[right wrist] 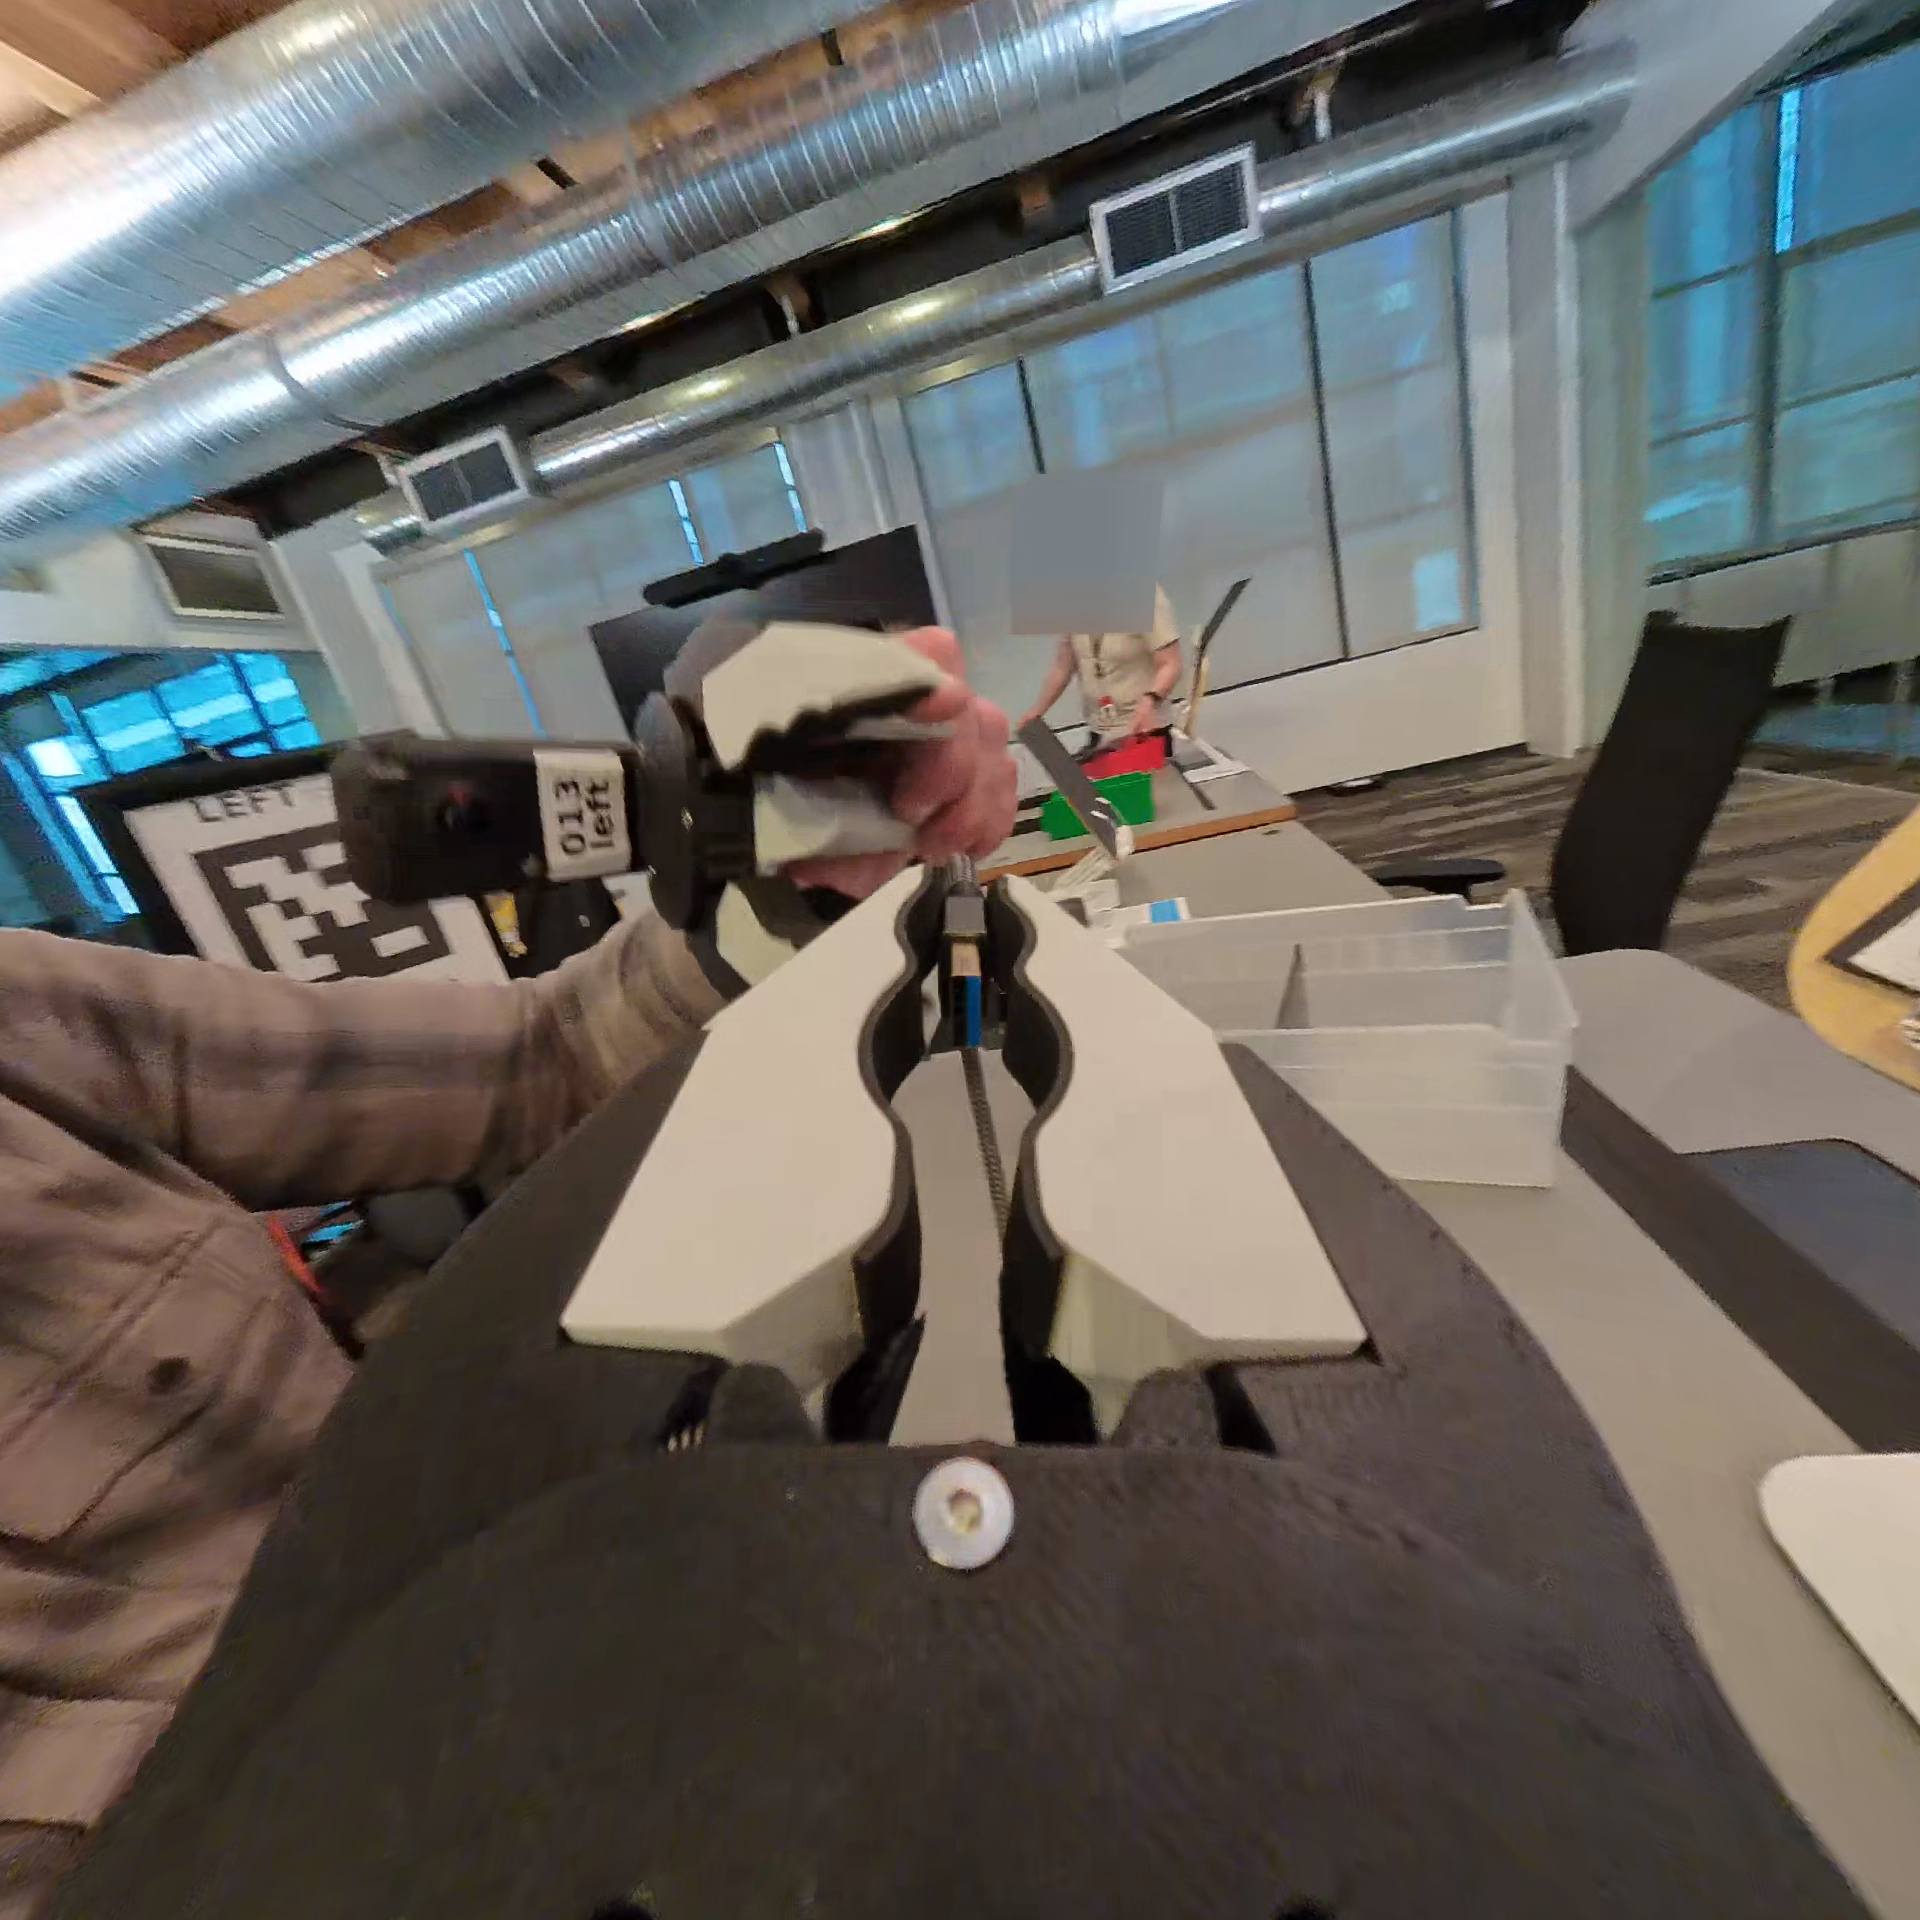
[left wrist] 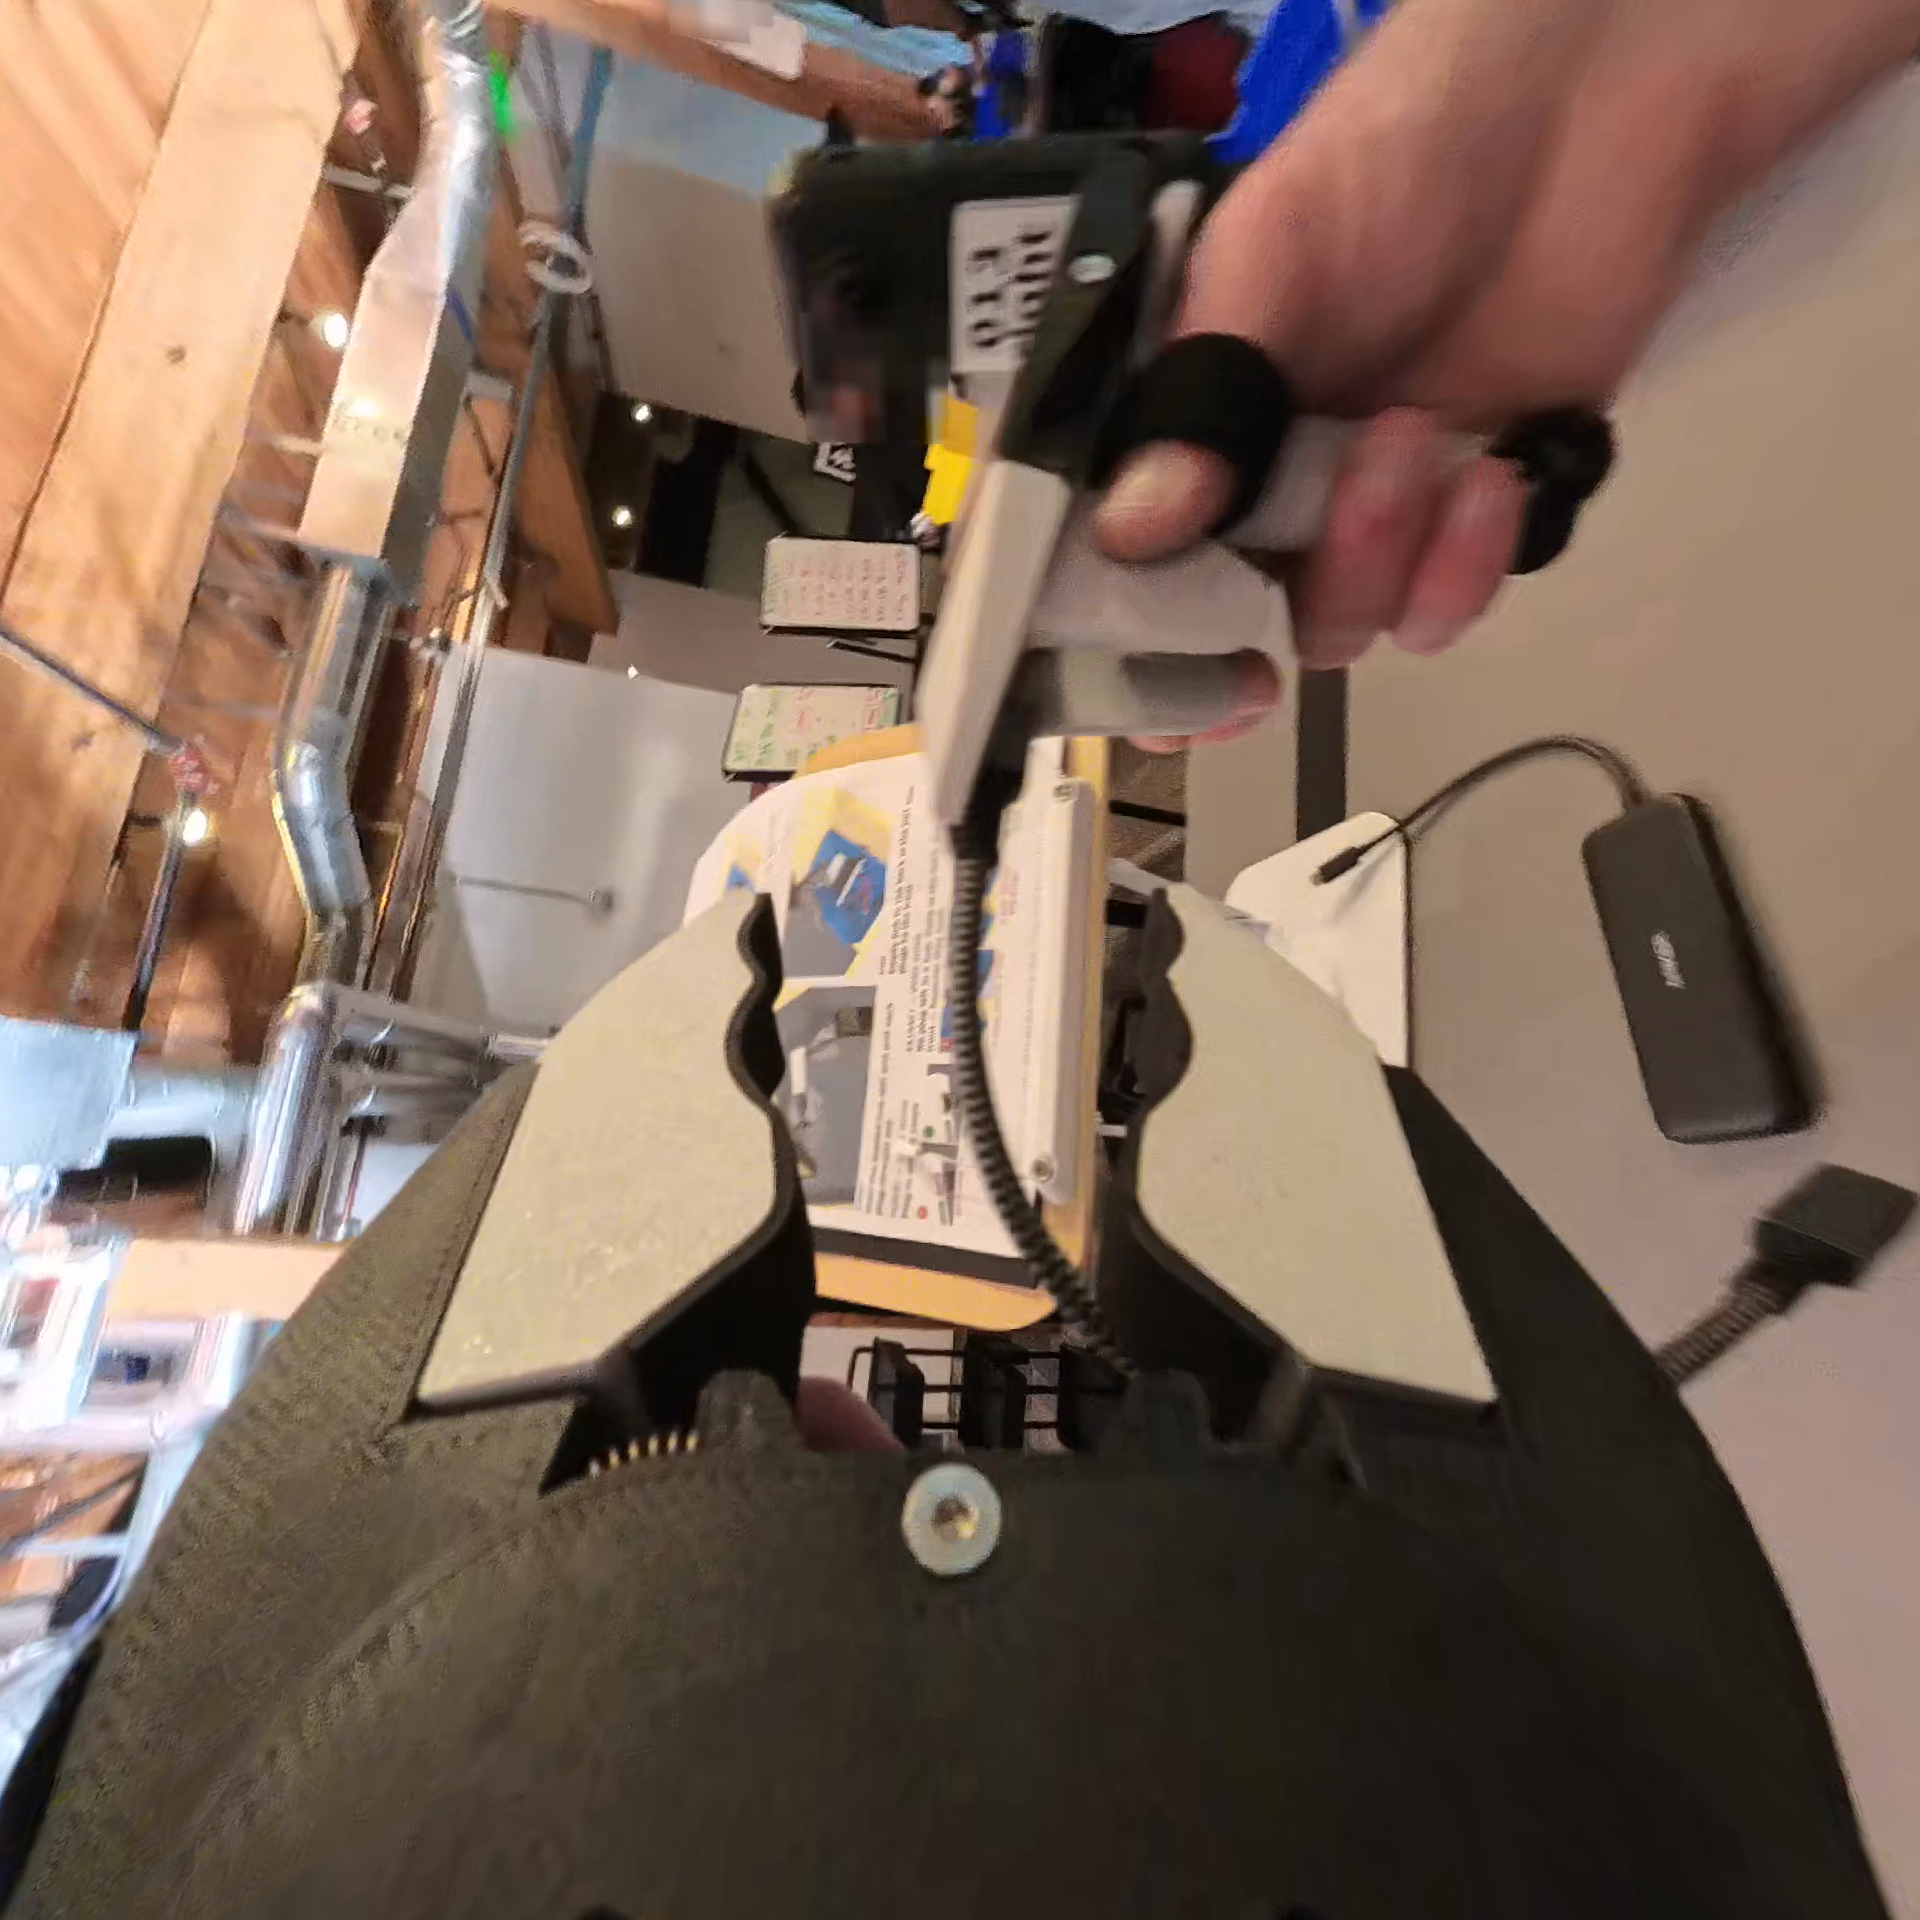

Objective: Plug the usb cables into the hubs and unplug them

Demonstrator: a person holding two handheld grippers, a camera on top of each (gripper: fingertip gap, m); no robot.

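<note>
Right tongs (right wrist: 966,914) clamp a USB plug (right wrist: 964,971), half hidden; left tongs (left wrist: 961,935) gape apart

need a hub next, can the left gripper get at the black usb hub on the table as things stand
Probably yes. The left gripper is open and empty, and the black USB hub lies bare on the grey table, off to one side. The braided cable hangs between the fingers, though.

Beyond my workspace, clear plastic bins (right wrist: 1382,997) sit stacked on the grey table (right wrist: 1714,1049), a black chair (right wrist: 1652,769) behind them; far off, a person (right wrist: 1117,675) stands by green and red bins (right wrist: 1101,795).
</note>
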